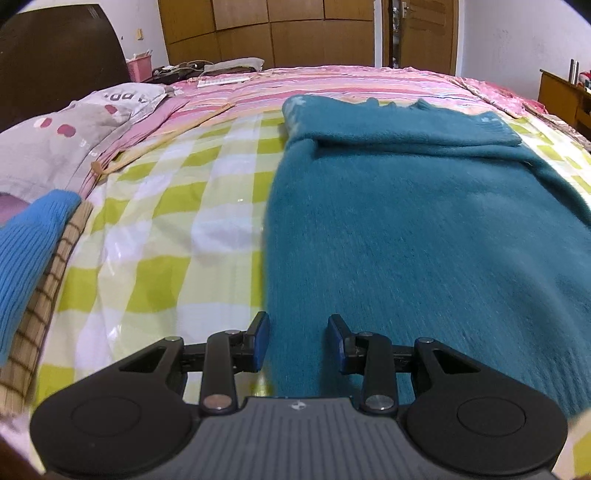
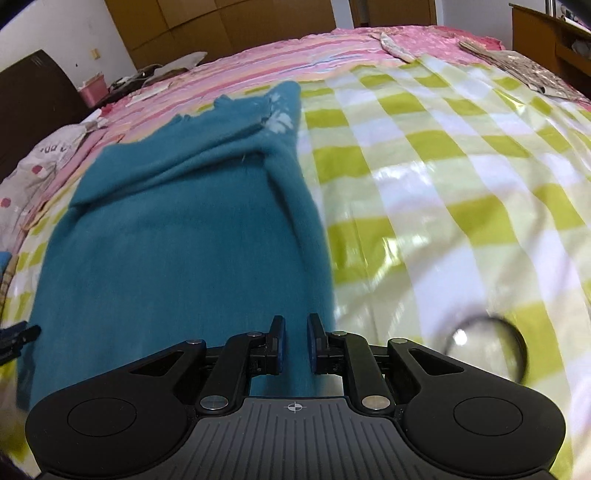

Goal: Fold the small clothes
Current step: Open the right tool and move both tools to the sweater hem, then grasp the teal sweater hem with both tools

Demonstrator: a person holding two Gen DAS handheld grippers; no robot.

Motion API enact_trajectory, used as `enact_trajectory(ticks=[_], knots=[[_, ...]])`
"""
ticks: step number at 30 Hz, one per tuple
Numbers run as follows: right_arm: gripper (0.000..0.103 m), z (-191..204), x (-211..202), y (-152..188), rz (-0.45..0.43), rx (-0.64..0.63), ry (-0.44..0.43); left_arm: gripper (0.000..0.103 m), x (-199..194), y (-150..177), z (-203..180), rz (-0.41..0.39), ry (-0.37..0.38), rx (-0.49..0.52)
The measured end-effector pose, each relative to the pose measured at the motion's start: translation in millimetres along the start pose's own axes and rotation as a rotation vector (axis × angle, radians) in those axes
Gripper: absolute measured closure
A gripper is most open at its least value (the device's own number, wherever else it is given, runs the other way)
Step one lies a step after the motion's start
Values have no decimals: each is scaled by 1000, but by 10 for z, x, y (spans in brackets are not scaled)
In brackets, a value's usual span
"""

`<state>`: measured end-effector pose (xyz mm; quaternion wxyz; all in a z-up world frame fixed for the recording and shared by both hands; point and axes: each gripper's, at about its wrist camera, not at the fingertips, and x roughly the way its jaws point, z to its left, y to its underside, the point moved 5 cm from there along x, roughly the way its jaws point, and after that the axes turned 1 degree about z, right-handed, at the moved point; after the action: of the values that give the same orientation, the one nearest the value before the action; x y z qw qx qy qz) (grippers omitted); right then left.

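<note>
The teal sweater (image 1: 424, 229) was laid flat on the bed (image 1: 177, 206), both grippers (image 1: 298, 341) (image 2: 295, 341) held above its near hem with fingers parted and empty; folded sleeves could be dragged loose by careless grasping.

Both views bright, even indoor light, no hard shadows. Glare patches on the glossy checked sheet (image 1: 207, 236), esp. right wrist view mid-right (image 2: 417, 177). Heavy fisheye: bed edges bow, dark vignette in the corners. Motion blur on the teal sweater (image 1: 424, 240) & sheet near the lens, streaky in both; far wardrobe (image 1: 269, 29) sharper. Dark ring (image 2: 484, 347) in right view smeared, can't ID.
</note>
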<state>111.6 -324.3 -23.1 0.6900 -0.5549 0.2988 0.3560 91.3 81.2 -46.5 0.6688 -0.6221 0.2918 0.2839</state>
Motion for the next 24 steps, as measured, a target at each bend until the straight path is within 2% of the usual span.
enact_trajectory(ticks=[4, 11, 16, 24], knots=[[84, -9, -131, 173, 16, -3, 14, 62, -110, 87, 2, 25, 19, -11], [81, -63, -181, 503, 110, 87, -58, 63, -253, 280, -11, 95, 73, -46], [77, -50, -201, 604, 110, 115, -100, 62, -244, 304, 12, 124, 89, -80], [77, -61, -223, 705, 122, 137, -160, 61, -290, 366, 28, 151, 76, -113]])
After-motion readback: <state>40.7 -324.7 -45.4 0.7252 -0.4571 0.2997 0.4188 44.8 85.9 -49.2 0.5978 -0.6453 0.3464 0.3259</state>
